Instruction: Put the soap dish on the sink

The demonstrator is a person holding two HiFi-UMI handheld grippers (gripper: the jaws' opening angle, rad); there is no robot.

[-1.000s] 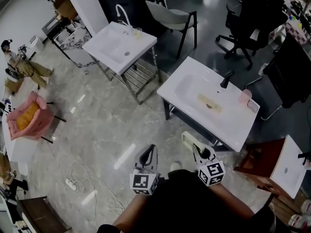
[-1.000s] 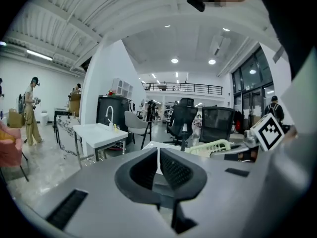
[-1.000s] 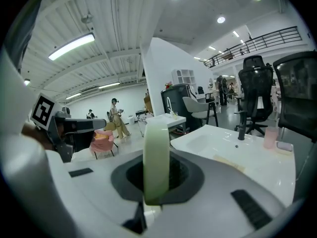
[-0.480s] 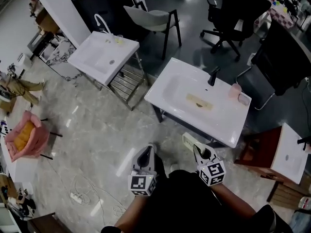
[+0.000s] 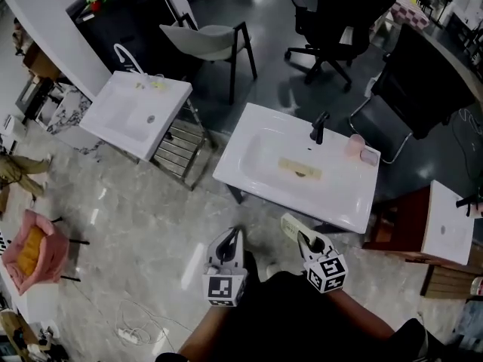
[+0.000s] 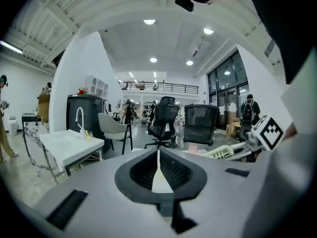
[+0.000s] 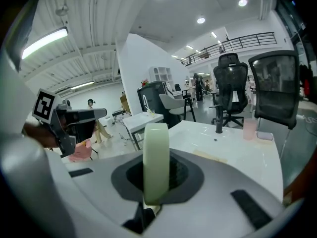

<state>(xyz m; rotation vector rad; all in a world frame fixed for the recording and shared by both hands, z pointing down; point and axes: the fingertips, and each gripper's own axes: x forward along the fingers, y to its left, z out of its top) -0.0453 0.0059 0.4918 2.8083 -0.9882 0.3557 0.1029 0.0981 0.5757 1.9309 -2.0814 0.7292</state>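
A white sink with a black faucet stands on a metal frame just ahead of me. My right gripper is shut on a pale green slatted soap dish, held short of the sink's near edge. In the right gripper view the soap dish stands edge-on between the jaws, with the sink beyond it. My left gripper is shut and empty, held level beside the right one. In the left gripper view its jaws meet with nothing in them, and the soap dish shows at the right.
A pink cup and a small pink tray sit on the sink's far right corner. A second white sink stands to the left. A grey chair and black office chairs lie behind. A brown table is at right.
The sink has come nearer and now lies straight ahead as I walk toward it. Both grippers keep their pose, the right one still holding the soap dish.
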